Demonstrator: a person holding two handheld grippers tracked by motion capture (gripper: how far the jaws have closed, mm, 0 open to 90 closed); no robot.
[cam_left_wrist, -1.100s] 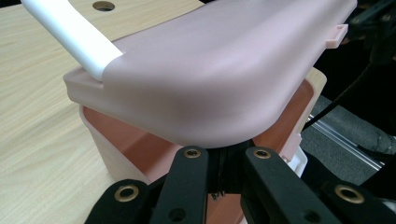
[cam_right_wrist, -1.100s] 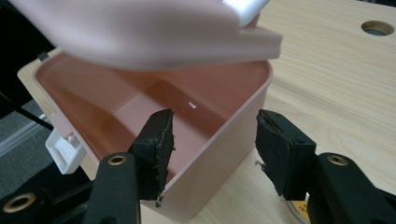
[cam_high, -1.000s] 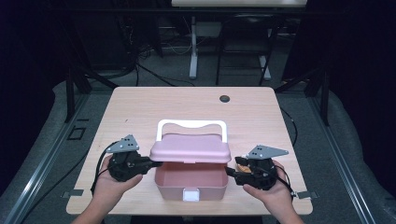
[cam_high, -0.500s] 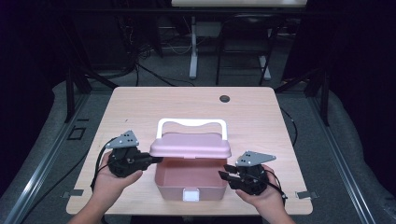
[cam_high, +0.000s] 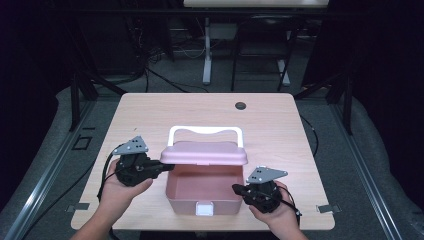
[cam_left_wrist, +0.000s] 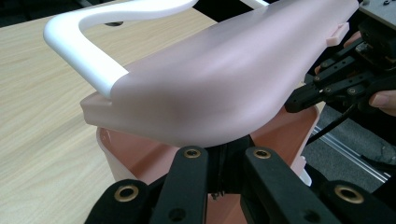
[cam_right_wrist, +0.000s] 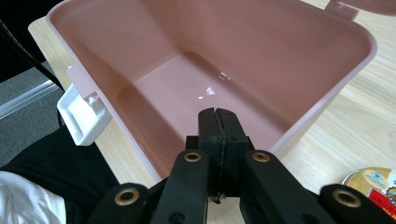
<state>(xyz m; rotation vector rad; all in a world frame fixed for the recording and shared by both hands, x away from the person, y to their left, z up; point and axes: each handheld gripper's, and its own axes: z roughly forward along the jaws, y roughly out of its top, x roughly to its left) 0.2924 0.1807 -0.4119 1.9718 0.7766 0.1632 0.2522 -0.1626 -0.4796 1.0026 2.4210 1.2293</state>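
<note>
So this looks like the lid-opening step on the pink box (cam_high: 220, 205), which sits at the middle of the worktop's (cam_high: 285, 135) near edge with its white latch (cam_high: 203, 208) facing the person. The right gripper (cam_high: 236, 189) is at the near right corner of the box. Its jaws have just been closing and are now clenched together with nothing between them, tips poking over the rim into the empty inside. A bit further in, the left gripper (cam_high: 167, 166) is clenched too, and as far as I can tell it's not pinching anything, just propping the left end of the lid (cam_high: 205, 152) from underneath. The lid hangs roughly half open, tilted over the far half of the box, with the white handle (cam_high: 205, 130) behind it. Next move, I'd guess: push the lid up and back on its far-side hinge until it stays put, with the right gripper pressing on the rim so the box doesn't slide or tip toward the far edge, where a small black round thing (cam_high: 240, 105) sits.
</note>
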